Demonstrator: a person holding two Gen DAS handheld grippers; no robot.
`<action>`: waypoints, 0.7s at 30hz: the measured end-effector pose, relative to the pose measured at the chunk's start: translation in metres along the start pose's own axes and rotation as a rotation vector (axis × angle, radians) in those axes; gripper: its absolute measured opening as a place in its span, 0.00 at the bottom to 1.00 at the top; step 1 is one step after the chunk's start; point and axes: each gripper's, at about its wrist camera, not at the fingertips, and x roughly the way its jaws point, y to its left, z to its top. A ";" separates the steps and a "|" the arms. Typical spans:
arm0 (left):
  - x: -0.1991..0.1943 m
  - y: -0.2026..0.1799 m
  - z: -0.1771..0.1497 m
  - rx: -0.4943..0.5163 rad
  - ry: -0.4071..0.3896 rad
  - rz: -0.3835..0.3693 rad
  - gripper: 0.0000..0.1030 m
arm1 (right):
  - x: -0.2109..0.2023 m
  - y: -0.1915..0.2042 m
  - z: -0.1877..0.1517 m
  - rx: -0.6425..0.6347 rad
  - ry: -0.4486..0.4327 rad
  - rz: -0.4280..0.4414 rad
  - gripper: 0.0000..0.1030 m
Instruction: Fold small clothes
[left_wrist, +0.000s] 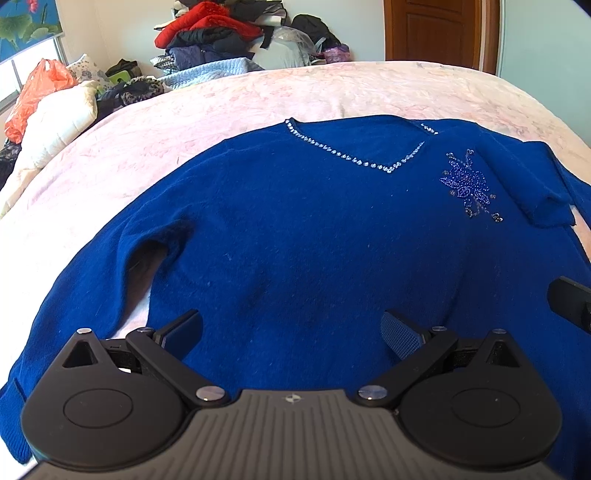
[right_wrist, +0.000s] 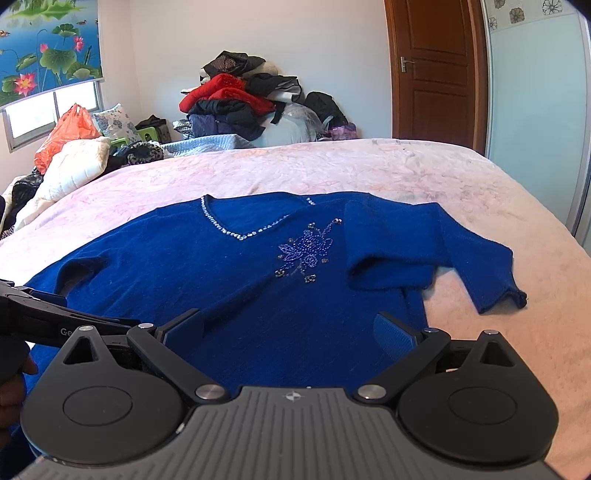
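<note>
Sweater (left_wrist: 295, 229) in deep blue lies flat, front side up, on the pink bedspread (left_wrist: 229, 107) — neckline at the far end, hem at the near end under both cameras. Long axis of the body runs from the grippers away toward the clothes pile (right_wrist: 243, 103) at the far wall. V-neck trimmed with rhinestones (left_wrist: 354, 157); beaded flower motif (right_wrist: 304, 253) sits on the chest just right of the V point.

Right sleeve (right_wrist: 476, 258) is folded partway: upper part doubled over onto the chest beside the motif, the rest bending out to the right and down, cuff resting on the bedspread. Left sleeve (left_wrist: 74, 302) stretches out left and toward the near edge, a gap of bedspread showing between it and the body at the armpit.

Left gripper (left_wrist: 291, 332) hovers over the lower body of the sweater near the hem, fingers spread wide, nothing between them; blue knit fills the gap below. Whether the pads touch the fabric cannot be told.

Right gripper (right_wrist: 290, 330) also spread wide and empty, above the lower right part of the body, right finger near the side seam edge. Left gripper shows at the left rim of the right wrist view, just beside the right one — both at the hem end.

Orange plastic bag (right_wrist: 64, 133) and white quilt (right_wrist: 74, 166) lie at far left; wooden door (right_wrist: 432, 70) at far right
</note>
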 end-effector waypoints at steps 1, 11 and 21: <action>0.001 -0.001 0.001 0.003 -0.001 0.000 1.00 | 0.001 -0.002 0.000 0.002 0.000 -0.003 0.96; 0.005 -0.013 0.010 0.019 -0.007 -0.020 1.00 | 0.010 -0.019 0.001 0.004 -0.012 -0.025 0.91; 0.006 -0.025 0.016 0.059 -0.029 -0.039 1.00 | 0.027 -0.095 0.005 0.031 -0.027 -0.260 0.85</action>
